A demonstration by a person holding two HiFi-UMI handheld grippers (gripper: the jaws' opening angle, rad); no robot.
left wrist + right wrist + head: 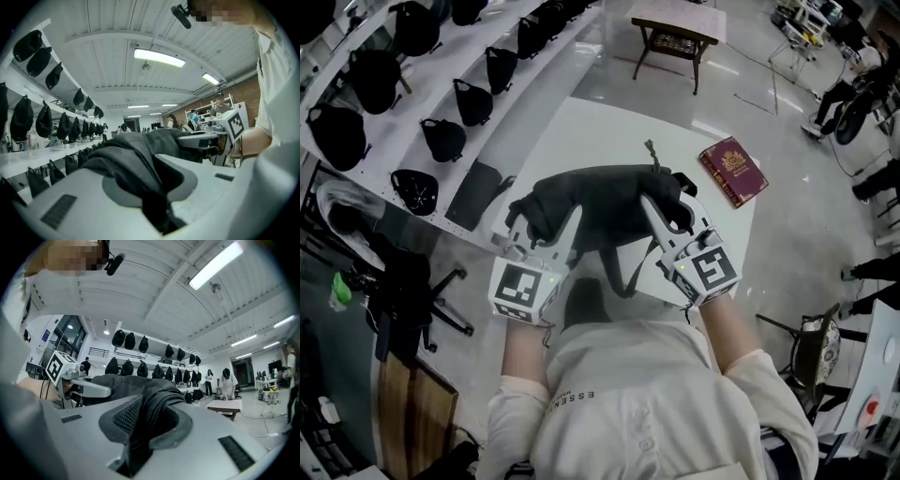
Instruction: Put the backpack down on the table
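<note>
Now, carrying step: black backpack (605, 211) held over white table (581, 131), left gripper (542, 225) and right gripper (673, 214) both clamped narrow on fabric. Next likely: lower gently, release.

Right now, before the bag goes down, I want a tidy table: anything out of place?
Nothing spilled or damaged. The red book lies askew near the table edge; a strap dangles loose from the black backpack held by the left hand-held gripper and right hand-held gripper.
</note>
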